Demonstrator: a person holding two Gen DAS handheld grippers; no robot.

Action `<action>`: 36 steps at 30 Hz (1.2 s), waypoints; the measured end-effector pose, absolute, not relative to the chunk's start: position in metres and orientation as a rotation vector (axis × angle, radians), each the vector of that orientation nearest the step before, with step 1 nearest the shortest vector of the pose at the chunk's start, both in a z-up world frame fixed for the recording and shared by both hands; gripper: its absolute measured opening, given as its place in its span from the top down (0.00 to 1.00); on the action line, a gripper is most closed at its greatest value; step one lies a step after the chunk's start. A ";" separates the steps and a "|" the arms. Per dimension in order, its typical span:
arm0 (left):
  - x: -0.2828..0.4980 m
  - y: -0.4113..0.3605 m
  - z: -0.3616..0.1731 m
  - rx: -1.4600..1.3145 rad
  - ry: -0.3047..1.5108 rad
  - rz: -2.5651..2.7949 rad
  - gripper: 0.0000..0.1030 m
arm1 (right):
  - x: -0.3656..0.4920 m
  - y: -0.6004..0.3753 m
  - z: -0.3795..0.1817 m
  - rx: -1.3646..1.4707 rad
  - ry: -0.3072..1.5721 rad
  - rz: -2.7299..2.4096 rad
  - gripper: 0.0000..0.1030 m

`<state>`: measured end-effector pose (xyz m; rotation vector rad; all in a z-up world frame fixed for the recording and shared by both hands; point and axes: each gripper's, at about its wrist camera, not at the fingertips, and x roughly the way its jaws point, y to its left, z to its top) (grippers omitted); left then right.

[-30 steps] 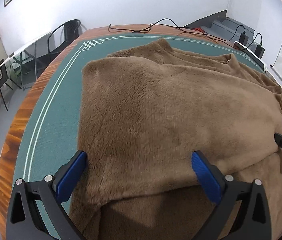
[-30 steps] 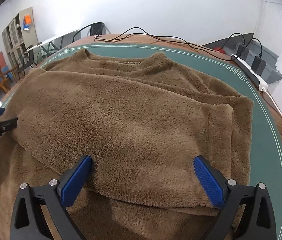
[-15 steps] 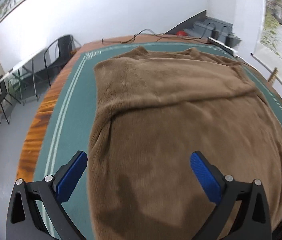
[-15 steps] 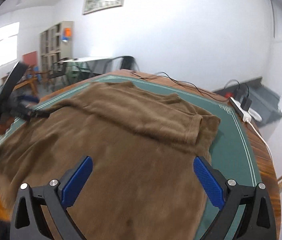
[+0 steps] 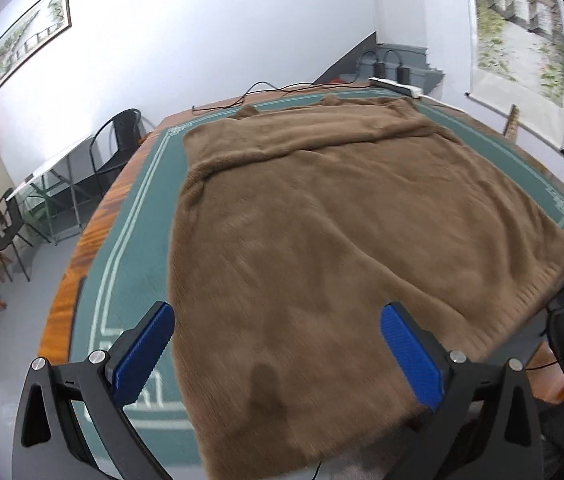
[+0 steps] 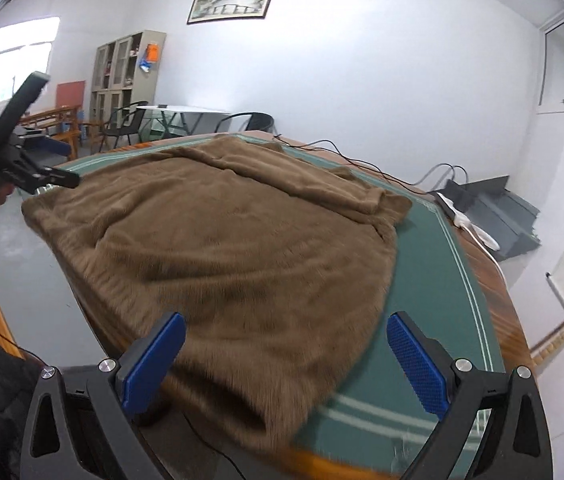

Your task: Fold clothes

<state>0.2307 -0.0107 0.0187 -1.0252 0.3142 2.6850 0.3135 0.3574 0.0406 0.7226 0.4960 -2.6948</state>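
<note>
A brown fleece garment (image 5: pixel 342 240) lies spread over the green mat (image 5: pixel 133 264) on the worktop (image 5: pixel 81 236), its near hem hanging over the near edge. At the far end a layer of the fleece is doubled over the body, leaving a ridge across it; in the right wrist view this folded part ends in a thick bundle at the far right corner (image 6: pixel 378 200).

The left gripper (image 5: pixel 277 354) hangs above the near left part of the garment with its jaws spread wide and nothing between them. The right gripper (image 6: pixel 286 356) is likewise wide apart and empty, over the near right part of the cloth.

As a judgement, the garment looks partly folded, and which fold comes next is not settled here. To fold it well, each gripper should take a corner or edge at matching points, pinching all layers of the thick pile so none slips. Both should lift together, keep the cloth taut between them, and lay the edge down square with the ridge. The overhanging hem may drag; it should be raised clear of the worktop edge.
</note>
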 end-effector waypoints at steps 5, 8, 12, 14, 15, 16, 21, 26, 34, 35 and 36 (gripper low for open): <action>0.265 -0.020 0.006 -1.022 0.284 2.693 0.00 | 0.338 0.361 0.026 0.756 0.563 -2.672 0.01; 0.278 -0.026 -0.003 -1.040 0.299 2.703 0.00 | 0.338 0.364 0.019 0.777 0.608 -2.711 0.01; 0.291 -0.028 -0.013 -1.053 0.327 2.715 0.00 | 0.329 0.376 0.017 0.826 0.541 -2.778 0.14; 0.296 -0.029 -0.017 -1.049 0.332 2.714 0.00 | 0.327 0.379 0.016 0.849 0.535 -2.794 0.29; 0.297 -0.029 -0.018 -1.050 0.330 2.714 0.00 | 0.327 0.379 0.015 0.863 0.546 -2.796 0.36; 0.297 -0.030 -0.019 -1.053 0.326 2.716 0.00 | 0.326 0.379 0.013 0.873 0.553 -2.789 0.37; 0.294 -0.041 -0.025 -1.090 0.256 2.737 0.00 | 0.325 0.379 0.010 0.882 0.538 -2.783 0.37; 0.285 -0.060 -0.031 -1.137 0.142 2.762 0.00 | 0.315 0.383 0.010 0.910 0.458 -2.801 0.37; 0.274 -0.072 -0.034 -1.133 0.033 2.759 0.00 | 0.308 0.379 0.005 0.933 0.457 -2.797 0.37; 0.274 -0.072 -0.035 -1.130 0.033 2.757 0.00 | 0.307 0.379 0.004 0.936 0.455 -2.799 0.37; 0.273 -0.072 -0.035 -1.127 0.034 2.755 0.00 | 0.306 0.379 0.004 0.938 0.453 -2.800 0.37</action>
